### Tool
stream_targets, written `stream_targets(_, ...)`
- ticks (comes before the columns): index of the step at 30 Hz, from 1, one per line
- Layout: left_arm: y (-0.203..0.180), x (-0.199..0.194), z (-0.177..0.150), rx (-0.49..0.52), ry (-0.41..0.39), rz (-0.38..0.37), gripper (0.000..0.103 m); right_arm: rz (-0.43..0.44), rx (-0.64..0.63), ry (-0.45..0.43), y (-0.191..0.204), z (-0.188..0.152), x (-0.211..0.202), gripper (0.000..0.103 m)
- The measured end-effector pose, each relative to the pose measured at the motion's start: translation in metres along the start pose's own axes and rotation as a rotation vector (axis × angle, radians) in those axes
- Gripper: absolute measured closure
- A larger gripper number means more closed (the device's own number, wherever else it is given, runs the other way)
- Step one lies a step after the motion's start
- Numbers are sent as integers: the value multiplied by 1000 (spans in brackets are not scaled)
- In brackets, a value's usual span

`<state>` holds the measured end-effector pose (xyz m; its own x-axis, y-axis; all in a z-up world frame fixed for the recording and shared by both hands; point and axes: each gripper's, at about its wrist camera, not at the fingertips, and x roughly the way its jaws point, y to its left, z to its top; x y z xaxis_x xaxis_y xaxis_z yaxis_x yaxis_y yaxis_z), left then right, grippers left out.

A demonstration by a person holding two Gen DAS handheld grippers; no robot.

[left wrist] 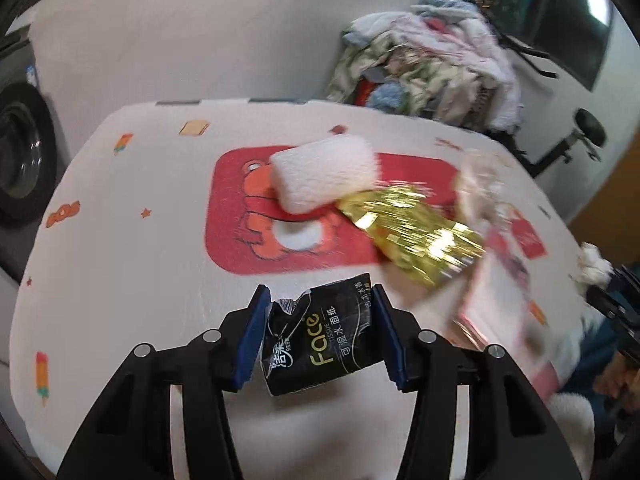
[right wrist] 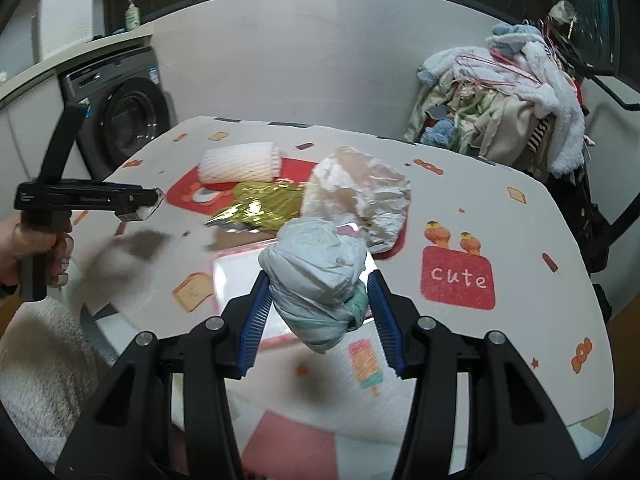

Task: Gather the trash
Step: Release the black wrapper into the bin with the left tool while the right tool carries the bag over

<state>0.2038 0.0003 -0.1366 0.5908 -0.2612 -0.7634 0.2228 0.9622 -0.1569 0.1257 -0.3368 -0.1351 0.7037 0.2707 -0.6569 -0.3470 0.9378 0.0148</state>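
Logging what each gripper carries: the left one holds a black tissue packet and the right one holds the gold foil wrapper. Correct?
Not quite. The right gripper holds a crumpled pale bag, as the right wrist view shows; the gold foil wrapper lies on the table. The left gripper does hold the black tissue packet.

The table [right wrist: 460, 200] is showing a white cloth printed with orange toast, popsicles and red panels. A black tissue packet [left wrist: 320, 336] is carrying gold lettering. The foil wrapper [left wrist: 412, 232] is gleaming gold, the foam sleeve [left wrist: 324, 176] white, the blue-padded fingers [right wrist: 256, 320] black.

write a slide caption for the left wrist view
Left gripper clamps a black tissue packet above the patterned table.
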Motion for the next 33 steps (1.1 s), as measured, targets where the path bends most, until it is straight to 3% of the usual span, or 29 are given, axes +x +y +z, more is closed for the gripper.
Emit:
stream_targets(7,-41,-61,-41,131,-71,-54,53,23,-11,-21,22,-19,-32,52)
stream_targets(14,-68,-97,-87,208,-101,-122,53,37,-2,-36,35,-39,-58,52)
stream_targets(23,-85,-111,-144,296,-79,-188,53,47,12,-34,49,-69,-76,52)
stream_targets(33,-92,-108,-177,321,-55,-231,52,58,7,-14,60,-86,-75,52)
